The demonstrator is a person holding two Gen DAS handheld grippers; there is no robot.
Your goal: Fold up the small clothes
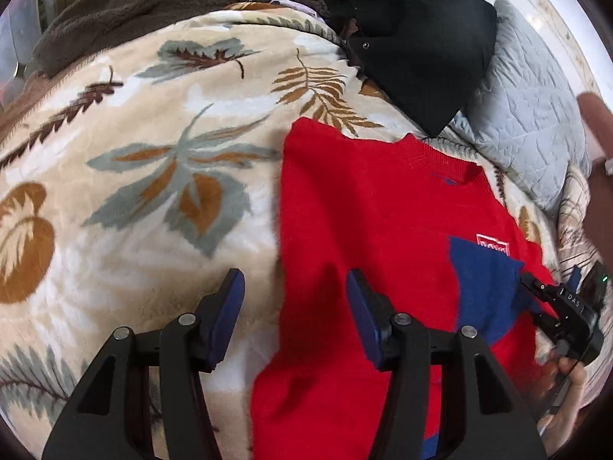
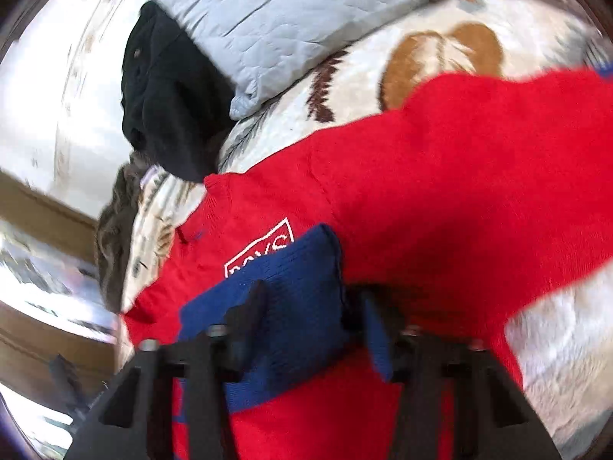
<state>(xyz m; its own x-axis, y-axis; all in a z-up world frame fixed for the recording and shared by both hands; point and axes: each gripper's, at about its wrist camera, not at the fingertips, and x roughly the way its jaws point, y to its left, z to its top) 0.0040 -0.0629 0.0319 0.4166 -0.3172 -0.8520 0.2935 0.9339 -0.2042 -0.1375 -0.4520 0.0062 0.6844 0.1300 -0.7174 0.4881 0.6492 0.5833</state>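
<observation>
A small red knitted sweater (image 1: 367, 222) with a ribbed round collar lies flat on the plush cream blanket printed with grey and tan leaves (image 1: 145, 176). The left gripper (image 1: 295, 287) hangs over the sweater's left edge, its blue-padded jaws standing apart with nothing between them — one pad above the blanket, the other above the red knit. The right gripper (image 2: 312, 306) has a fold of the sweater's navy blue knitted cuff (image 2: 291, 291) between its jaws, which look parted in the blurred view. Beyond the sweater lie a black garment (image 1: 417, 38) and a quilted pale grey pillow (image 1: 525, 130).
</observation>
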